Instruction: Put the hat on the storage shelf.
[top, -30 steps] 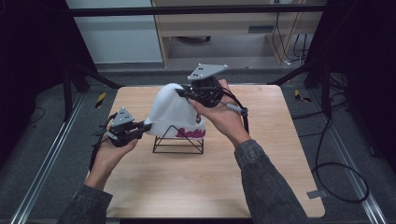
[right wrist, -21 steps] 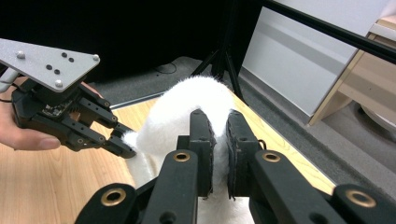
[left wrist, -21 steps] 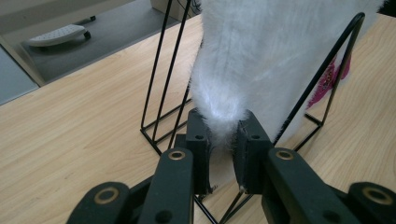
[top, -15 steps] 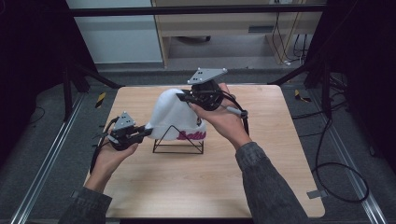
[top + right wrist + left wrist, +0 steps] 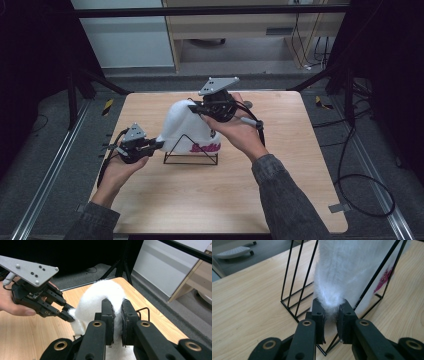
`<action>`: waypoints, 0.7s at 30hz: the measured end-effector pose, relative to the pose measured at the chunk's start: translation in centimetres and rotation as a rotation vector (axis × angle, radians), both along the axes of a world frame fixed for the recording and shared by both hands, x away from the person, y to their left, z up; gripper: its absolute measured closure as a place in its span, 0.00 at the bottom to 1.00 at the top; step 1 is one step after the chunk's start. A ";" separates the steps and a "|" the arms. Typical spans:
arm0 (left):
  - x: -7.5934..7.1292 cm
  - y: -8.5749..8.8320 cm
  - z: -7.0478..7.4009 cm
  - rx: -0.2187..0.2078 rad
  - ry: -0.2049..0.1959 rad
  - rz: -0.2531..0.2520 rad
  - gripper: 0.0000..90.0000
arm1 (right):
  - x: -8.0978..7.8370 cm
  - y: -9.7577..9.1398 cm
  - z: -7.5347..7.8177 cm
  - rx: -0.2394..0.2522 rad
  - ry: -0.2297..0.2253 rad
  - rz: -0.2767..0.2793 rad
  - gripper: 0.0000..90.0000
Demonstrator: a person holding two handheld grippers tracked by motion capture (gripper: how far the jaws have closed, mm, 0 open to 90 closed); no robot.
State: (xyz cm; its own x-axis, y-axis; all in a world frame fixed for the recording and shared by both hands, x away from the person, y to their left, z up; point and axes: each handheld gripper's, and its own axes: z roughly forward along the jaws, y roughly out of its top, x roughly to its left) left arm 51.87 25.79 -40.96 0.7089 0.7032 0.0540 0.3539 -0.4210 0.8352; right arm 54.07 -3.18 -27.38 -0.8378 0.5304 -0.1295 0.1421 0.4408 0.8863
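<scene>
A white fluffy hat [image 5: 187, 127] with pink lettering sits draped over a black wire stand [image 5: 192, 159] near the middle of the wooden table [image 5: 210, 200]. My left gripper [image 5: 159, 143] comes in from the left and is shut on the hat's lower left edge. In the left gripper view the pads pinch the white fleece [image 5: 347, 270] just in front of the stand's wires [image 5: 292, 277]. My right gripper [image 5: 192, 106] reaches from the right and is shut on the top of the hat [image 5: 100, 293]. The right gripper view also shows the left gripper [image 5: 70, 316] at the hat's edge.
The table's left edge [image 5: 107, 150] lies close behind my left hand. Cables [image 5: 360, 180] trail over the floor on the right. Black frame poles [image 5: 82, 82] stand at the far corners, with a cabinet [image 5: 240, 30] beyond the table.
</scene>
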 end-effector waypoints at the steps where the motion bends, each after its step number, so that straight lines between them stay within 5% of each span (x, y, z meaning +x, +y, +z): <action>1: 0.0 0.0 0.0 0.000 0.000 0.000 0.86 | 0.0 0.0 0.0 0.000 0.000 0.000 0.93; 21: 0.7 0.3 -2.9 0.041 0.072 0.002 0.87 | 0.4 0.8 -3.0 -0.066 0.070 0.000 0.92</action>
